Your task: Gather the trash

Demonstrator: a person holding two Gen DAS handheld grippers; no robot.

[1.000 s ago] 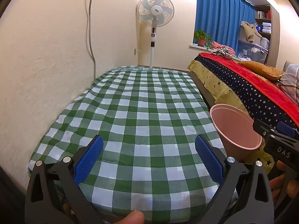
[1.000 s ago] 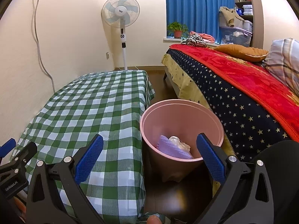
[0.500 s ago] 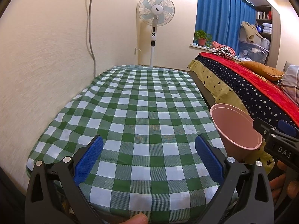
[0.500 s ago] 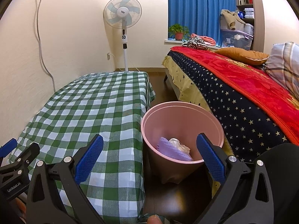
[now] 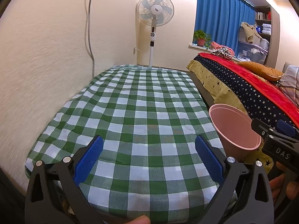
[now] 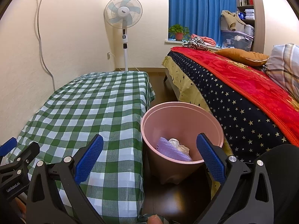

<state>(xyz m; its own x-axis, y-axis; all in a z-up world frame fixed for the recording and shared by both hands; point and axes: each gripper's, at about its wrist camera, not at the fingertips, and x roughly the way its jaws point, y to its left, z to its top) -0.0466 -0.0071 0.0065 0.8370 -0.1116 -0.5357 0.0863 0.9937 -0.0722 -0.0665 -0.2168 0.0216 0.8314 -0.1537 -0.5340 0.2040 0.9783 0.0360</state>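
Observation:
A pink trash bin [image 6: 179, 115] stands on the dark floor between the checked table and the bed; it also shows in the left wrist view [image 5: 233, 127]. Inside it lie a purple sheet [image 6: 172, 150] and crumpled clear plastic [image 6: 178, 144]. My right gripper [image 6: 149, 155] is open and empty, held near the bin's front rim. My left gripper [image 5: 149, 155] is open and empty above the near end of the green-and-white checked tablecloth [image 5: 142, 112]. No trash shows on the cloth.
A bed with a starred sheet and red blanket [image 6: 243, 85] stands to the right. A standing fan [image 6: 124, 18] is at the far wall, with a potted plant [image 6: 178, 32] on the sill. The wall runs along the table's left side.
Both grippers have drifted back and up slightly, so the table and bin look a little farther off. Both stay open and empty.

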